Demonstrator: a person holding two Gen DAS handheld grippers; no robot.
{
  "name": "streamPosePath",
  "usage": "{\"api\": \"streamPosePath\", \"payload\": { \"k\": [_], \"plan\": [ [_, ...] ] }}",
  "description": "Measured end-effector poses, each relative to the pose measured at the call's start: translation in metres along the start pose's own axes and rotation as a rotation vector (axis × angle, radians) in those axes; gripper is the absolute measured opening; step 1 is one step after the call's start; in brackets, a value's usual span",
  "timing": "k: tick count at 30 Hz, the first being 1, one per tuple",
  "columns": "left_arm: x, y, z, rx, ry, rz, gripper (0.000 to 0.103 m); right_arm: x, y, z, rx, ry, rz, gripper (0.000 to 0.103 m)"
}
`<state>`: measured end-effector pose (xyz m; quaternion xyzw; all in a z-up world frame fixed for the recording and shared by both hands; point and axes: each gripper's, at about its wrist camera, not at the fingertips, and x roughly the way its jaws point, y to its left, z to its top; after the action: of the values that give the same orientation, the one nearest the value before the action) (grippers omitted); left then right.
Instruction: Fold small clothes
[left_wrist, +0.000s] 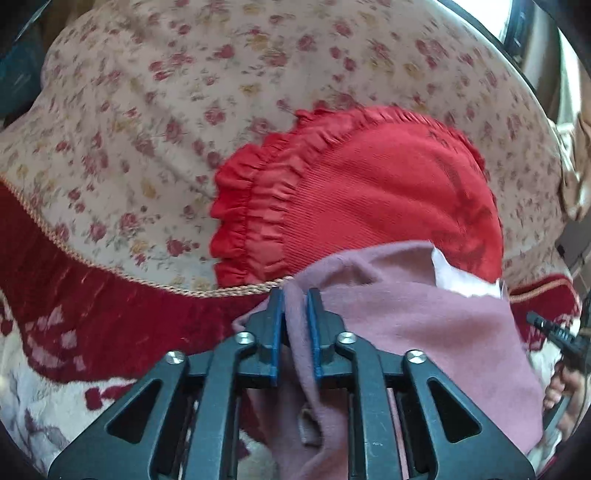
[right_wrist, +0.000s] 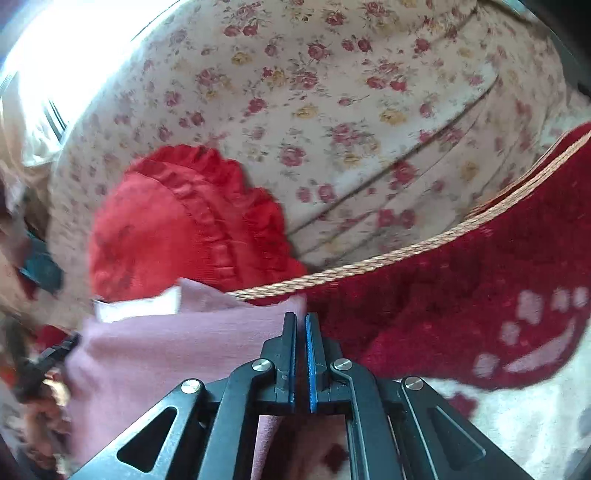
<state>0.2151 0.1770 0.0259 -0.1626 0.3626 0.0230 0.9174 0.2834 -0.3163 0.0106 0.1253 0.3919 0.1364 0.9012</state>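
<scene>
while the left gripper (left_wrist: 295, 295) pinches a bunched edge of the pink garment (left_wrist: 424, 325) between its blue pads, the right gripper (right_wrist: 300, 319) sits with jaws nearly together at the cloth's other edge; whether it clamps fabric, cannot tell. pink cloth hangs between the two tools, near side, its lower part cut off behind the gripper frames. just beyond lies the red ruffled garment (left_wrist: 369, 192), its near edge hidden under the pink. bare floral bedspread (left_wrist: 166, 110) stretches far and left. right view is blurred.
</scene>
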Motion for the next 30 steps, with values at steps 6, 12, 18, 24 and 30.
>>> {"api": "streamPosePath", "payload": {
  "k": [6,12,18,24,30],
  "plan": [
    [-0.038,-0.006,0.005,-0.021,-0.145,-0.021,0.017,-0.039,0.014,0.009,-0.006,-0.070,-0.009,0.005],
    [-0.042,-0.058,-0.012,0.159,-0.140,-0.127,0.017,-0.054,0.068,-0.034,-0.148,0.088,0.035,0.005],
    [0.012,-0.055,-0.023,0.151,0.026,-0.019,0.022,-0.017,0.068,-0.085,-0.259,0.281,-0.082,0.005],
    [0.009,-0.056,-0.024,0.160,0.018,-0.026,0.026,-0.016,0.061,-0.086,-0.264,0.232,-0.052,0.005],
    [-0.006,-0.062,-0.024,0.172,-0.014,-0.064,0.040,-0.046,0.070,-0.089,-0.293,0.187,-0.055,0.005]
  ]
}}
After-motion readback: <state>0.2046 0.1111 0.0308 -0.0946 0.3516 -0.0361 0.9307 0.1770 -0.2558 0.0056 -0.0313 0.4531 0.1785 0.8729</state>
